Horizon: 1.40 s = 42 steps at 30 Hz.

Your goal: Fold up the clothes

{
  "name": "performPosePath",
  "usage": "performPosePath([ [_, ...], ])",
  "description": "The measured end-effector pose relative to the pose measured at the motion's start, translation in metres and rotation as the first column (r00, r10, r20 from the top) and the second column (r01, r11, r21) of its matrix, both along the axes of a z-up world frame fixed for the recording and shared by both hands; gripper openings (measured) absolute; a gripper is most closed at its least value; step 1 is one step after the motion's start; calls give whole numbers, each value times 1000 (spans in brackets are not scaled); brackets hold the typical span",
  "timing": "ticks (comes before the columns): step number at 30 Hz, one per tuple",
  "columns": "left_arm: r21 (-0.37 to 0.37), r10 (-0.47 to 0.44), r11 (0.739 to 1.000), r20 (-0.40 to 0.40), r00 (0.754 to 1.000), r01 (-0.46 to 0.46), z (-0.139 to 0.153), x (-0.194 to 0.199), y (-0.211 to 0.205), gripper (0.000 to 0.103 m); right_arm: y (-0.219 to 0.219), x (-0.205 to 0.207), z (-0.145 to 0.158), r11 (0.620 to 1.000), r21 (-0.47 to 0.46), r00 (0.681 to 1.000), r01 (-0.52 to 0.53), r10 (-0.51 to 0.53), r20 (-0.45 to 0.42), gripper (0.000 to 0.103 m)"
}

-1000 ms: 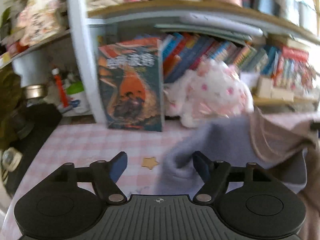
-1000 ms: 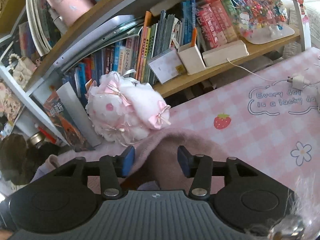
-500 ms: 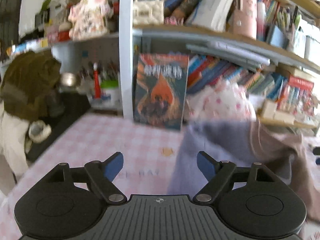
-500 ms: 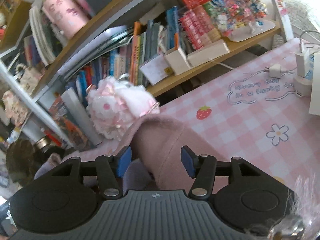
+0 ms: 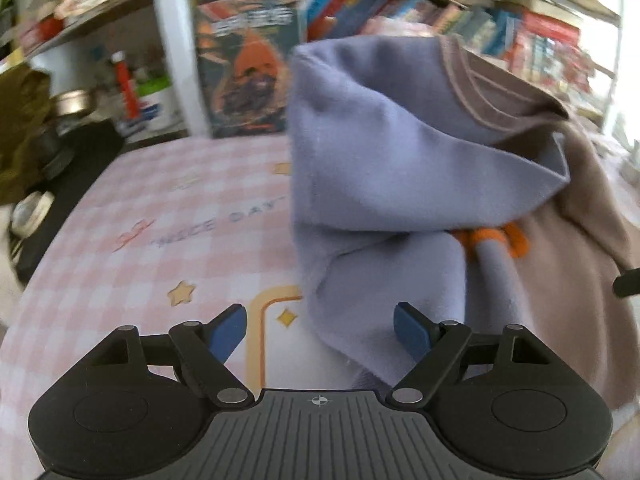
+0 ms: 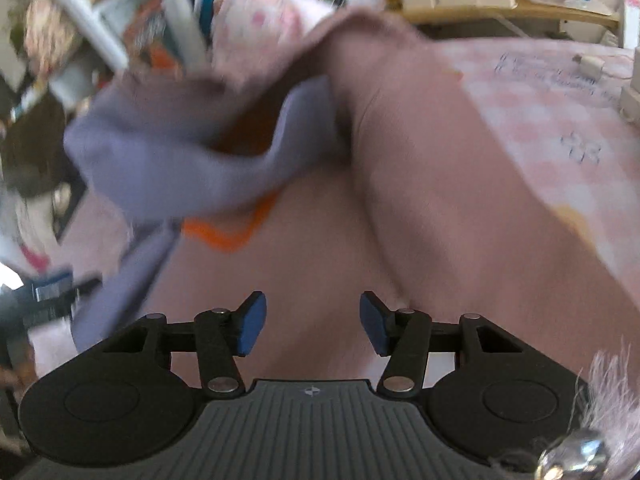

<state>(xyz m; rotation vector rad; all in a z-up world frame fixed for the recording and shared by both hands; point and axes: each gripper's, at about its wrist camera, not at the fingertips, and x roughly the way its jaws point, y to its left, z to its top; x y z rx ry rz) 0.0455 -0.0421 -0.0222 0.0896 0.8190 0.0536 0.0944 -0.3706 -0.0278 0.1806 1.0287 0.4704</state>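
Note:
A garment with a lavender part [image 5: 384, 168] and a dusty pink-brown part [image 5: 568, 280], with an orange trim [image 5: 492, 236], lies bunched on the pink checked tablecloth [image 5: 168, 216]. My left gripper [image 5: 320, 330] is open and low over the table, its right finger beside the lavender fold. In the right wrist view the same garment's pink part [image 6: 420, 208] and lavender part [image 6: 168, 160] fill the frame. My right gripper [image 6: 312, 322] is open just above the pink fabric, holding nothing.
Bookshelves with books [image 5: 248, 68] and a pink plush toy [image 6: 272, 20] stand behind the table. A dark bag and jars [image 5: 72, 120] sit at the left. A charger and cable [image 6: 592, 64] lie at the far right of the table.
Both grippers have dropped lower and closer to the garment, which now fills much more of both views. Both stay open and empty.

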Motion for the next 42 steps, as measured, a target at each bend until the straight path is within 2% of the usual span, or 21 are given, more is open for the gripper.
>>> performPosePath([
  [2, 9, -12, 1000, -5, 1000, 12, -1, 2, 5, 83, 8, -12, -3, 999, -38, 1000, 6, -7, -12, 48],
  [6, -42, -11, 999, -27, 1000, 10, -6, 0, 24, 83, 19, -30, -3, 994, -94, 999, 55, -54, 10, 47],
  [12, -62, -41, 997, -70, 997, 37, -13, -13, 45, 82, 37, -51, -1, 969, -209, 990, 133, -121, 67, 38],
  [16, -104, -76, 992, -72, 994, 68, -15, -21, 51, 81, 39, -66, 2, 960, -205, 981, 193, -184, 64, 38],
  [23, -158, -98, 984, -85, 992, 84, -19, -26, 59, 75, 50, -79, -5, 938, -242, 969, 249, -242, 60, 38],
  [25, -185, -108, 978, -66, 992, 94, -15, -28, 61, 75, 51, -82, -5, 932, -244, 963, 268, -262, 61, 38],
  [30, -273, -169, 948, 8, 986, 164, 8, -34, 59, 76, 52, -84, -6, 917, -244, 949, 315, -308, 64, 38],
  [32, -339, -210, 917, 35, 977, 209, 15, -35, 61, 78, 52, -83, -8, 914, -243, 946, 325, -320, 59, 38],
  [35, -420, -270, 874, -7, 963, 243, 9, -29, 59, 77, 53, -81, -10, 913, -250, 946, 322, -318, 59, 38],
  [39, -459, -259, 868, -86, 962, 192, -6, -19, 56, 75, 56, -79, -11, 917, -259, 952, 304, -297, 66, 31],
  [40, -469, -237, 868, -98, 967, 166, -10, -17, 57, 71, 57, -78, -10, 921, -253, 955, 295, -288, 66, 25],
  [42, -507, -215, 852, -116, 970, 129, -15, -14, 62, 52, 58, -78, -10, 931, -238, 961, 275, -268, 63, 16],
])
